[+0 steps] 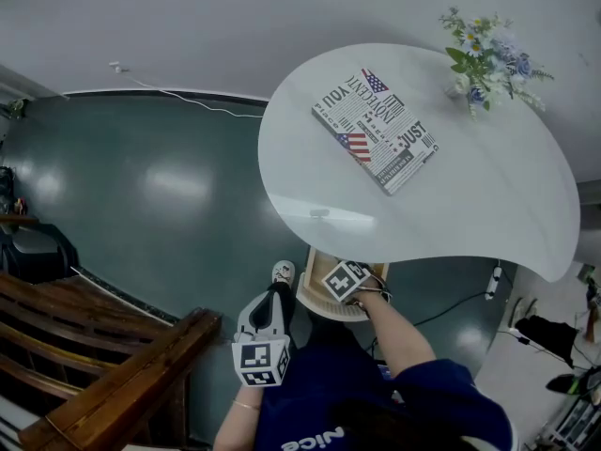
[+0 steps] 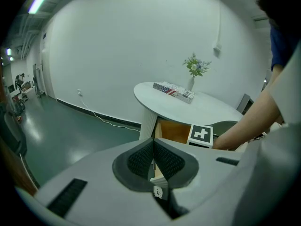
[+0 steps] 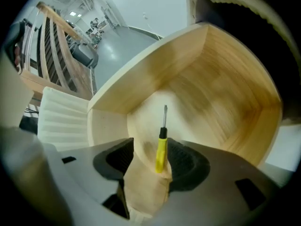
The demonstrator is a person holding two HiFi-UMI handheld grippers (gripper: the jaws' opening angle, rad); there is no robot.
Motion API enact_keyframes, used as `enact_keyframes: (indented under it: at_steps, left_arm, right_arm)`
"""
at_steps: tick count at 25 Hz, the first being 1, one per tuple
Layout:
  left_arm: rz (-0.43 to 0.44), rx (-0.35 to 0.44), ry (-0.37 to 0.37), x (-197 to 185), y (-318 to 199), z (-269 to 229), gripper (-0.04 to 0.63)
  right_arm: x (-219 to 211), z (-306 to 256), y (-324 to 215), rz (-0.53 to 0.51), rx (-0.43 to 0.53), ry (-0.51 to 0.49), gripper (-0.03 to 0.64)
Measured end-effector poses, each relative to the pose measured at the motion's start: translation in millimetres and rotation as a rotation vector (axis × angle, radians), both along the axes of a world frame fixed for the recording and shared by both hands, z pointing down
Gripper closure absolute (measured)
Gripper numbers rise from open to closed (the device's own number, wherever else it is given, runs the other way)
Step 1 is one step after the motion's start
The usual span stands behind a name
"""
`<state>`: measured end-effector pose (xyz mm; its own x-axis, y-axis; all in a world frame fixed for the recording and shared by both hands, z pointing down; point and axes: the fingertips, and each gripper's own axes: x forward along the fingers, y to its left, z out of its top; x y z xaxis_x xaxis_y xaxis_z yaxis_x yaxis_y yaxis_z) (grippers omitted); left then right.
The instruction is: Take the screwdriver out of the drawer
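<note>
The drawer stands pulled out from under the white table, its light wood inside facing me. On its floor lies a small screwdriver with a yellow handle, black collar and thin metal shaft pointing away. My right gripper points steeply down into the drawer, open, with the handle between its pads, close to the right one and not pressed. In the head view only its marker cube shows; the screwdriver is hidden there. My left gripper hangs shut and empty, left of the drawer.
A book with a flag cover and a vase of flowers stand on the table. A dark wooden rail runs at lower left. Green floor lies left of the table; a white cable trails along the wall.
</note>
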<state>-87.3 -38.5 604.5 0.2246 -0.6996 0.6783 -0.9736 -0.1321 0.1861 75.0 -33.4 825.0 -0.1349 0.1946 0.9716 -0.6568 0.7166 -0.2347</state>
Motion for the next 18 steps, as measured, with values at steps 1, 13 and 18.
enact_keyframes:
  at_steps: [1,13,18]
  left_arm:
    - [-0.001,0.000,-0.003,0,-1,0,0.591]
    - [0.025,-0.042,-0.057,-5,2,10,0.591]
    - [0.013,-0.070,-0.061,-10,3,16,0.591]
  right_arm:
    - [0,2,-3,-0.008,0.008,0.009,0.385]
    - [10,27,8,-0.013,-0.088,0.097,0.371]
    - [8,36,17,0.001,-0.098,0.117,0.368]
